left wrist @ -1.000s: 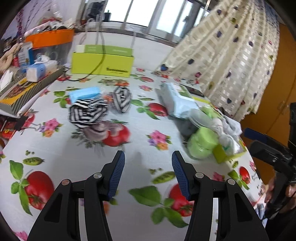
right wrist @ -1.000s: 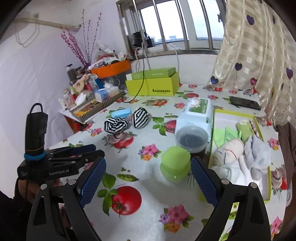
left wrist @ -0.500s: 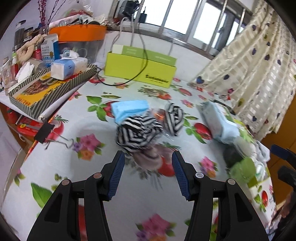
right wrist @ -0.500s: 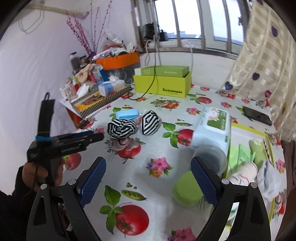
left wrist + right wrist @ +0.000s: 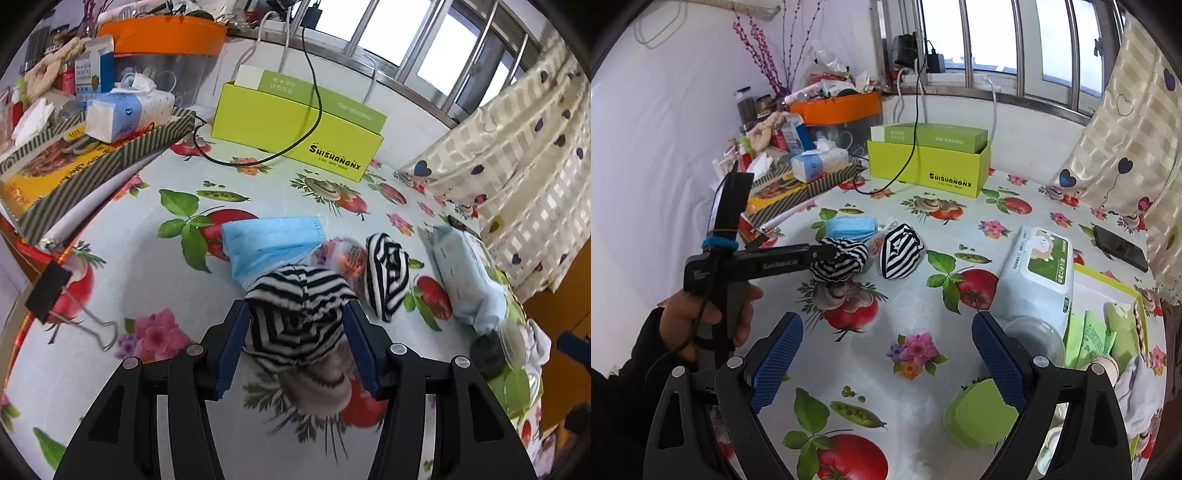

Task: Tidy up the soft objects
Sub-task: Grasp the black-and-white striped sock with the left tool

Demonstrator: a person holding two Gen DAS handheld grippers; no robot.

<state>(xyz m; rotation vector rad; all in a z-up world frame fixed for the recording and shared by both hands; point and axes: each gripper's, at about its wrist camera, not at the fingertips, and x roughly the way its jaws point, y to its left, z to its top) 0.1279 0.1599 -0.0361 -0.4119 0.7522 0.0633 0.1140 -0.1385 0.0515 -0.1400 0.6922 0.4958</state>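
Straddling: left gripper (image 5: 297,332), its blue pads either side of a black-and-white striped sock bundle (image 5: 299,314) on the floral tablecloth (image 5: 122,258); whether the pads press the fabric is unclear.
Right gripper (image 5: 886,360): jaws spread wide, holding nothing, above the table.
Nearby: second striped bundle (image 5: 386,277) just right; blue face mask (image 5: 269,245) touching behind; grey sock (image 5: 317,387) beneath.

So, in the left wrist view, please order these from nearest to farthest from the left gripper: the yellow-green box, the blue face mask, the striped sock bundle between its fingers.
1. Striped sock bundle, between the fingers of the left gripper.
2. Blue face mask, just behind the bundle.
3. Yellow-green box, far back by the window wall.
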